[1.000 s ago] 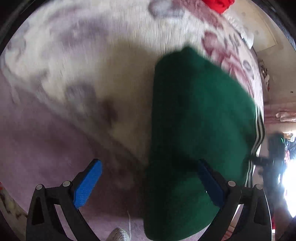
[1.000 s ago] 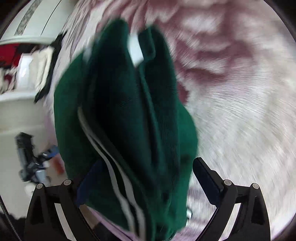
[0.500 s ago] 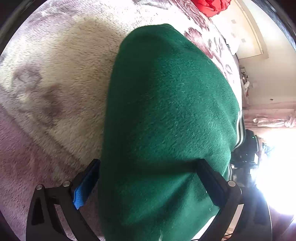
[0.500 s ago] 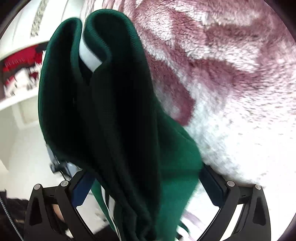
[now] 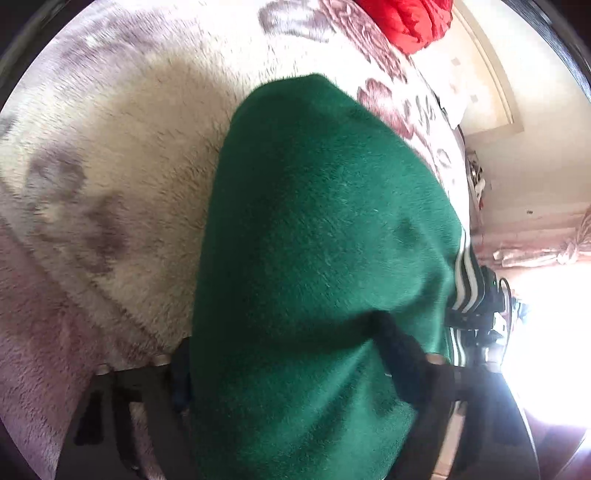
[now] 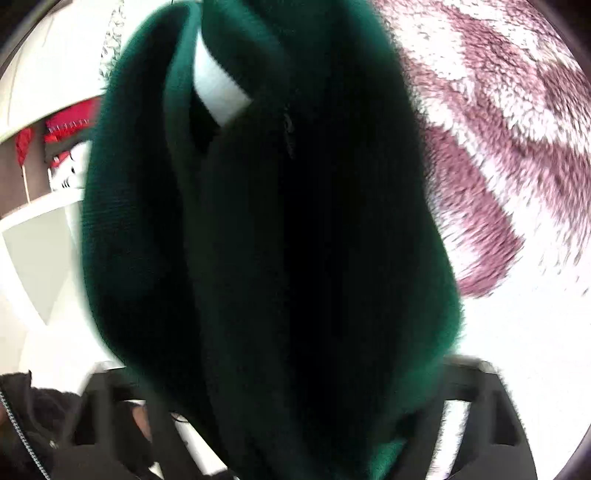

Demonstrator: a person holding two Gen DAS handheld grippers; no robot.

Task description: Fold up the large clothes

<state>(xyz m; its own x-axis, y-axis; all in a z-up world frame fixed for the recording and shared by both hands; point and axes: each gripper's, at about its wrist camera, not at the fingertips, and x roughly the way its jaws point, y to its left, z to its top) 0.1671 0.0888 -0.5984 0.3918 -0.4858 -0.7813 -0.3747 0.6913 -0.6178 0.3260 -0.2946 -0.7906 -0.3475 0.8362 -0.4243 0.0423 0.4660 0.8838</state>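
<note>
A thick, folded dark green garment (image 5: 325, 221) with white stripes (image 5: 463, 280) along one edge lies on a fluffy cream and mauve blanket (image 5: 129, 147). My left gripper (image 5: 291, 362) straddles its near end. Its jaws are closing, and the right finger (image 5: 402, 354) dents the cloth. In the right wrist view the same green garment (image 6: 140, 258) fills the middle, its layers on edge, with a white label (image 6: 218, 92) near the top. My right gripper (image 6: 295, 380) is closing on that bundle, and the cloth bulges over both of its fingers.
A red cloth (image 5: 406, 22) lies at the far end of the blanket. White shelves (image 6: 37, 229) with red items stand to the left in the right wrist view. A person's dark zipped jacket (image 6: 22, 424) shows at the lower left. The patterned blanket (image 6: 517, 184) spreads to the right.
Both pairs of jaws have narrowed from wide open onto the green garment. The garment now fills more of each view, and the right gripper has tipped lower.
</note>
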